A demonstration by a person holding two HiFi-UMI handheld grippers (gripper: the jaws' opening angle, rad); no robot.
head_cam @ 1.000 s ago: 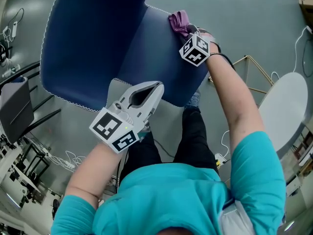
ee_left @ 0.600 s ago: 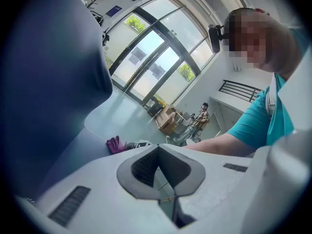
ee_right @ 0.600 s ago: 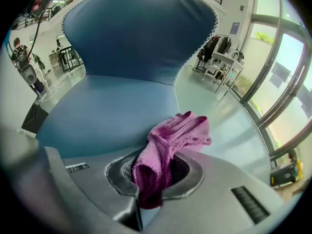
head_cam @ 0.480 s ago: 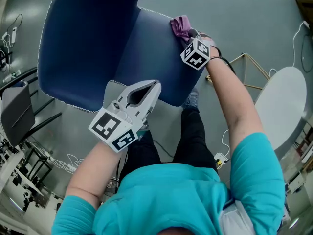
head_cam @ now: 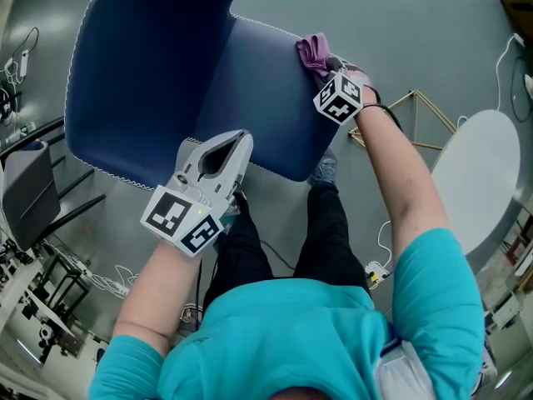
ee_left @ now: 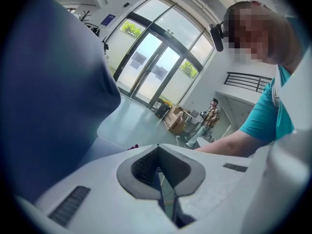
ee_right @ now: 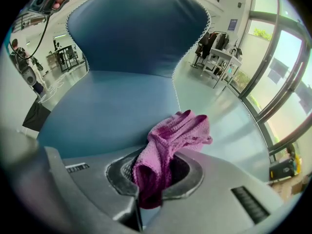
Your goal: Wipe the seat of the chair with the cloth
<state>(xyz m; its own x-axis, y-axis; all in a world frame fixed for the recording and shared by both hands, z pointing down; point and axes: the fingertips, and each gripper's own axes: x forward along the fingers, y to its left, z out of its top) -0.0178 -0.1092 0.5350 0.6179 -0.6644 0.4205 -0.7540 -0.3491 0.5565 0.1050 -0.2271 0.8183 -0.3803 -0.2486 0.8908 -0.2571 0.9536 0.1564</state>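
The blue chair has a tall backrest point(head_cam: 141, 73) and a seat point(head_cam: 258, 90) in the head view. My right gripper point(head_cam: 326, 60) is shut on a pink cloth point(head_cam: 312, 50) at the seat's far right edge. In the right gripper view the cloth point(ee_right: 178, 135) bunches out of the jaws of the right gripper point(ee_right: 155, 172), over the seat point(ee_right: 107, 116) and below the backrest point(ee_right: 136, 28). My left gripper point(head_cam: 240, 140) is shut and empty, just off the seat's near edge. The left gripper point(ee_left: 160, 167) has the chair point(ee_left: 48, 82) close on its left.
A white round table point(head_cam: 475, 182) stands at the right, with a thin brass-coloured frame point(head_cam: 416, 115) beside the chair. Black equipment point(head_cam: 25, 190) and floor cables point(head_cam: 108, 273) lie at the left. A distant person point(ee_left: 207, 118) stands near cardboard boxes point(ee_left: 175, 118).
My left gripper has drawn back to the left, away from the seat's near edge. The right gripper and cloth have shifted slightly right along the seat's far edge.
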